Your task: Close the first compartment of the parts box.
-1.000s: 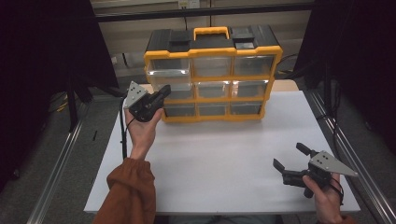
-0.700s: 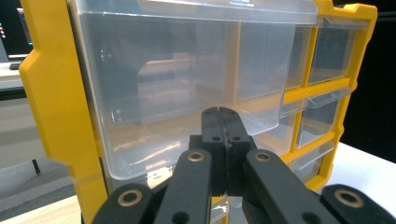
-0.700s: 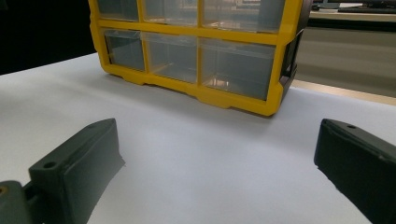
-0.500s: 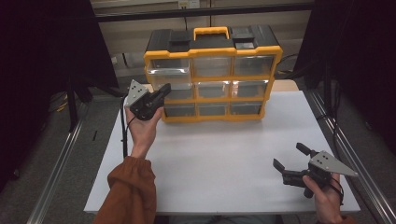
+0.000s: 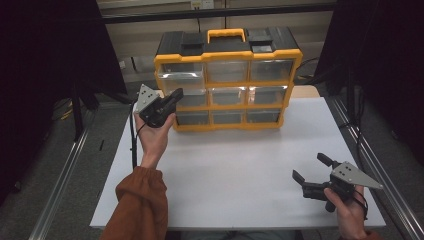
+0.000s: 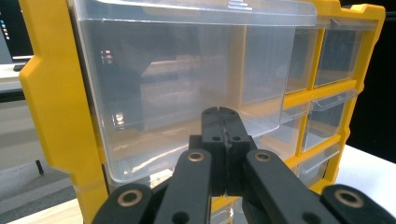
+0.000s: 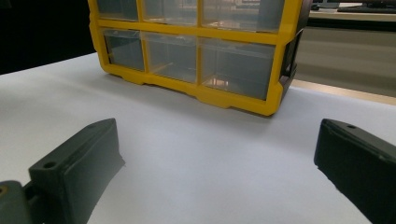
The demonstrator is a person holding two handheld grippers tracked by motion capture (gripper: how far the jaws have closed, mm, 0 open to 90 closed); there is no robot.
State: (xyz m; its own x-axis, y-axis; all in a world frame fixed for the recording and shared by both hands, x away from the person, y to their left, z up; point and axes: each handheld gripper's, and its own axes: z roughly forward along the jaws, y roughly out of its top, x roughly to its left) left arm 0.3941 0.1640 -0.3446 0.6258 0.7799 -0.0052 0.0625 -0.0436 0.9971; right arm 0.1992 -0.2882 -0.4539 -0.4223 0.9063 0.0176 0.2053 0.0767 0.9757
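Change: none between earlier frames and now; both hands unmoved, drawer work not yet begun.
Left gripper: jaws pressed fully together, empty, tips just before the top-left drawer.
Right gripper: jaws spread wide, empty, low over the counter.
Organizer: upright at the counter's far edge, drawers seemingly all pushed in.

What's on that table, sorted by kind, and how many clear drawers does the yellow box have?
Yellow drawer cabinet: 1
Clear drawers in its front: 9
Hand-held grippers: 2, the left gripper with jaws shut by the cabinet, the right gripper with jaws open over the white table
Total: 12
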